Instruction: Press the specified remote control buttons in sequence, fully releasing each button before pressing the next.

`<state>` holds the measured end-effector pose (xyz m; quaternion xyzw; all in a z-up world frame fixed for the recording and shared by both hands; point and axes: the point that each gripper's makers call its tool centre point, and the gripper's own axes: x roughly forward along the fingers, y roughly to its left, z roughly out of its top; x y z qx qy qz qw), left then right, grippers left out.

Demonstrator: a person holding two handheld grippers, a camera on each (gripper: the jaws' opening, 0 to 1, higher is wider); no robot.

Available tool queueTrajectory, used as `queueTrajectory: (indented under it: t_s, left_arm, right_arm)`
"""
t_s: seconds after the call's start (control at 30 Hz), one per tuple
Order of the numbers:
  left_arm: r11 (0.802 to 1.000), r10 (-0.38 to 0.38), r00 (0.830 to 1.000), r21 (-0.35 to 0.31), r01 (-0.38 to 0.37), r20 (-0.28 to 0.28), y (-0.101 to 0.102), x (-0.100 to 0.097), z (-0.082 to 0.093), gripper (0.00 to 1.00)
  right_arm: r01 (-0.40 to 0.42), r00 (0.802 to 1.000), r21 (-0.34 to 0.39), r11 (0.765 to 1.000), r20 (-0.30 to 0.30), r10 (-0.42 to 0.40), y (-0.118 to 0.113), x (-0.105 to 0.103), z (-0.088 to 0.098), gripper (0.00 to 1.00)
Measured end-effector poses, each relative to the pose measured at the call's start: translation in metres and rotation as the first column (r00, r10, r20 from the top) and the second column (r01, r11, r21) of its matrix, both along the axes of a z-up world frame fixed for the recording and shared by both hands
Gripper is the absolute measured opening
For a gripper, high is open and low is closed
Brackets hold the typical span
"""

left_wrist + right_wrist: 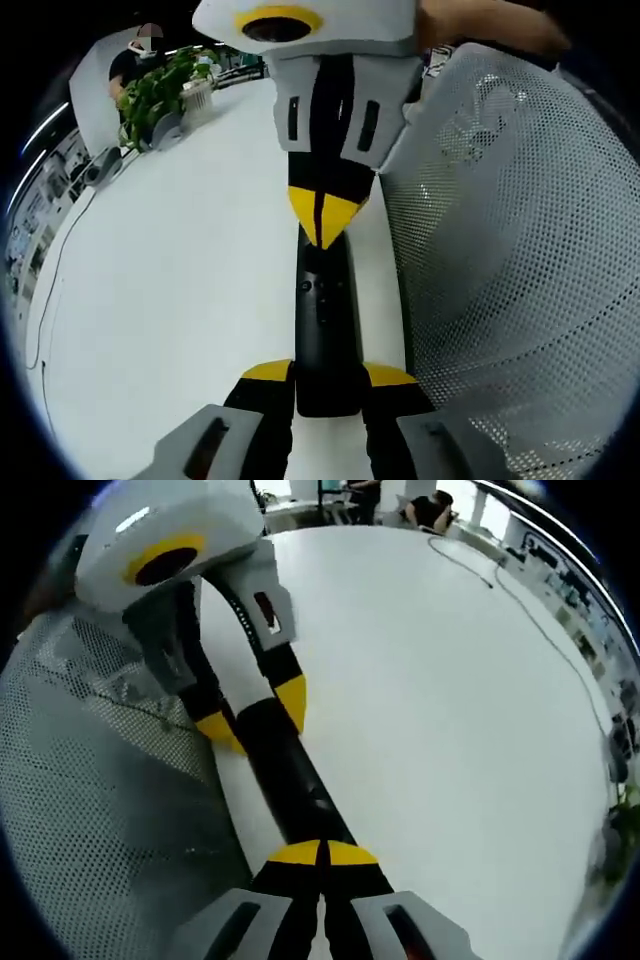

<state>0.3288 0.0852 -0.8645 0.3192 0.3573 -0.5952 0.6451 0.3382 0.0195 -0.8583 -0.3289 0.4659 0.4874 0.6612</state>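
A slim black remote control lies lengthwise over the white table. My left gripper is shut on its near end, one yellow tip on each side. In the left gripper view, the right gripper comes down from above with its jaws together, its tips resting on the remote's far part near the buttons. In the right gripper view, my right gripper is shut, its tips on the remote control, and the left gripper clamps the far end.
A grey mesh chair back stands close beside the remote, also seen as the chair back. A potted plant sits at the table's far end. A thin cable runs along the table. People sit far behind.
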Motion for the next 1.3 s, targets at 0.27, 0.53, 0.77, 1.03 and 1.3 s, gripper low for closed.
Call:
queueTrajectory:
  t_s: [0.27,0.53,0.77,1.03,1.3]
  left_arm:
    - [1.0,0.0,1.0,0.003,0.0,0.001,0.0,-0.001,0.0,0.26]
    - [1.0,0.001,1.0,0.003,-0.001,0.002,0.0,-0.001,0.0,0.26]
    - [1.0,0.004,1.0,0.0,-0.004,0.001,0.0,-0.001,0.0,0.26]
    - [1.0,0.005,1.0,0.0,-0.005,0.001,0.0,-0.001,0.0,0.26]
    - [1.0,0.001,1.0,0.0,-0.001,0.002,0.0,0.0,0.0,0.26]
  right_arm:
    - [0.129,0.992,0.172,0.977,-0.029,-0.126,0.0,0.003,0.005,0.0]
    - [0.098,0.994,0.195,0.976,0.016,-0.104,-0.003,0.011,0.01,0.0]
    - [-0.03,0.999,0.18,0.983,0.036,0.024,0.013,-0.002,0.006,0.0]
    - [-0.054,0.997,0.158,0.986,0.056,0.046,0.01,-0.001,0.004,0.0]
    - [-0.046,0.997,0.164,0.985,0.068,0.035,0.01,0.0,0.003,0.0]
